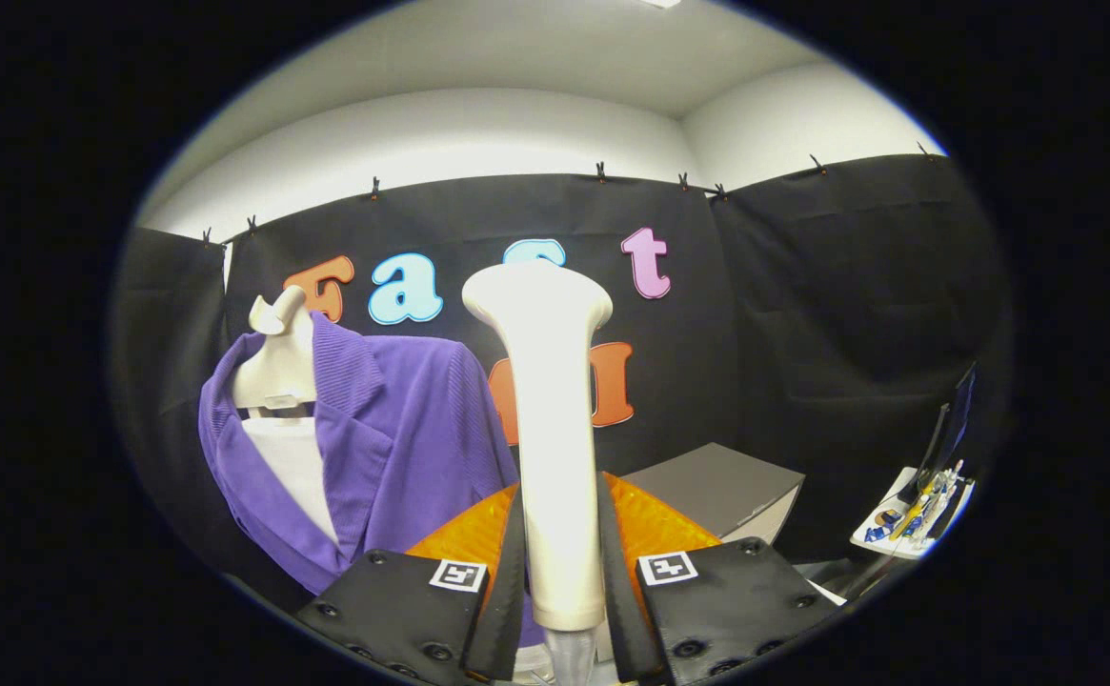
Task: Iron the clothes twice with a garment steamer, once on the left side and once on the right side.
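A cream garment steamer (555, 429) stands upright between my fingers, its handle clamped on both sides and its flared head rising well above them. My gripper (562, 553) is shut on that handle. Beyond the fingers and to their left, a purple jacket (402, 448) hangs on a white mannequin torso (278, 367), over a white inner layer (297, 467). The steamer head is clear of the jacket, off its right shoulder. The steamer's lower end is hidden below the fingers.
A grey box (721, 491) stands just right of the fingers against the black cloth wall. Farther right, a small white table (907, 529) holds a monitor and several small items.
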Demonstrator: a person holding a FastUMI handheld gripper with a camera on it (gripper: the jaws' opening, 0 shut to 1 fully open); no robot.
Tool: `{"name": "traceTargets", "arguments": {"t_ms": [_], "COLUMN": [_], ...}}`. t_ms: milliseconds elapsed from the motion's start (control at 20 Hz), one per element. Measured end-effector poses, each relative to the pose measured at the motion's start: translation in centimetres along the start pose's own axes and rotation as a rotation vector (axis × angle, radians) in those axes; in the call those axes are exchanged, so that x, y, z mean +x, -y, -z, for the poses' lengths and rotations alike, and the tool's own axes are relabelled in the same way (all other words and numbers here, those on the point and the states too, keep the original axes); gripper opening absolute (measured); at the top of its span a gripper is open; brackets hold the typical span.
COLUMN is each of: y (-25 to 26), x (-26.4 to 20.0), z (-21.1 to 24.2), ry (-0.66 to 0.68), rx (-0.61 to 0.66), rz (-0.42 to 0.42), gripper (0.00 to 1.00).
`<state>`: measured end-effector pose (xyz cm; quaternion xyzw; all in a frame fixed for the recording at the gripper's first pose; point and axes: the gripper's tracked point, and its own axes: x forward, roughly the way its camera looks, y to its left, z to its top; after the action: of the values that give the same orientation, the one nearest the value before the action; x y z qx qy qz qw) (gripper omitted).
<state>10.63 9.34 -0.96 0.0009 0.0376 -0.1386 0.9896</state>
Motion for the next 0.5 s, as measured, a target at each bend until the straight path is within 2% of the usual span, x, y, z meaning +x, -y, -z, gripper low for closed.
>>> {"name": "traceTargets", "arguments": {"t_ms": [250,500], "y": [-5.4,-7.9], "x": [-2.7,-1.6], "z": [1.5,5.5], "ry": [0.005,-0.046], "rx": [-0.006,-0.028], "rz": [-0.043,-0.031], "gripper": [0.45,0.45]}}
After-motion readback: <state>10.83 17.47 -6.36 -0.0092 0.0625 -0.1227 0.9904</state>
